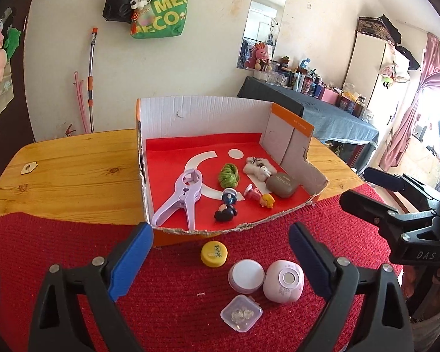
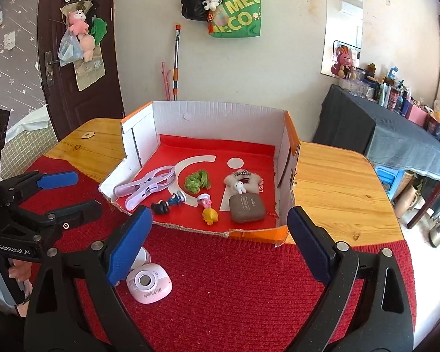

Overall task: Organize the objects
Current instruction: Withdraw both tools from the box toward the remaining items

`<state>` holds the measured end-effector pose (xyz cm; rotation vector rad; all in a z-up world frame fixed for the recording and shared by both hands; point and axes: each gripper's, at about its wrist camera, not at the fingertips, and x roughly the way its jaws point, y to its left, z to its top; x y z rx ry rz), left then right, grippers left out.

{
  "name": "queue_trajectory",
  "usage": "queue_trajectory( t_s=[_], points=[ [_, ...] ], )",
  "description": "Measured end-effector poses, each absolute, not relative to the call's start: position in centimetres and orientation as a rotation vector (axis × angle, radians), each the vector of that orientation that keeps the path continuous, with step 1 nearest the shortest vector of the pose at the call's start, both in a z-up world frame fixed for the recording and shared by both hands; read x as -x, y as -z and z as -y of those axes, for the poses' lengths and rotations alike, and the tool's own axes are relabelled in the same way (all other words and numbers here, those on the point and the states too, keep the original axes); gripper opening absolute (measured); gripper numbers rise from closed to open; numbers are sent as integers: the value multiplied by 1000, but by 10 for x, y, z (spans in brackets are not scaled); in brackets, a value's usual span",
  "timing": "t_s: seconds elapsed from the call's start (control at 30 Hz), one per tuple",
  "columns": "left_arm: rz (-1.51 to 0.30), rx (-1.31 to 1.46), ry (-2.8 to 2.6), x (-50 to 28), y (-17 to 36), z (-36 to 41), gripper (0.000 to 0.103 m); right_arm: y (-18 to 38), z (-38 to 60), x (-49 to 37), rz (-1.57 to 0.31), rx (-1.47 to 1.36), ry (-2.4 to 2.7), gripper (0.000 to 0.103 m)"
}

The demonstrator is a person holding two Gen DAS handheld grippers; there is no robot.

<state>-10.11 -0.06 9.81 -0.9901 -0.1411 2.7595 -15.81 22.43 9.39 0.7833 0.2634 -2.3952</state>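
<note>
While both grippers' fingers (image 1: pixel 132 261) gape empty, box (image 1: pixel 296 211), cap (image 1: pixel 214 253) and jar (image 1: pixel 246 274) lie ahead.

A cardboard box (image 1: pixel 202 117) stands on the bench (image 1: pixel 73 176), its near edge on the mat (image 1: pixel 176 308). In the box lie a clamp (image 1: pixel 182 196) at left and a case (image 1: pixel 281 187) at right. Before the box, on the mat, a cap (image 1: pixel 214 253), a jar (image 1: pixel 246 274), a round device (image 1: pixel 283 284) and a small box (image 1: pixel 241 312) sit close together.
</note>
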Motion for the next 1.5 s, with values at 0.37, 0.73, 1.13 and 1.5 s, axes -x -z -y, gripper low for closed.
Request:
queue_trajectory(
  t_s=[0.37, 0.73, 1.13, 1.5],
  points=[
    [231, 1126, -2694, 88, -51, 0, 96, -47, -231, 145, -220, -888, 2380, 95],
    [232, 1208, -2650, 83, -31, 2, 96, -28, -233, 142, -209, -957, 2332, 95],
    [174, 1237, -2577, 71, -23, 5, 96, -18, -217, 130, -300, -965, 2192, 95],
    [17, 1233, -2586, 73, -20, -4, 91, -2, -199, 130, -423, -1010, 2109, 95]
  ],
)
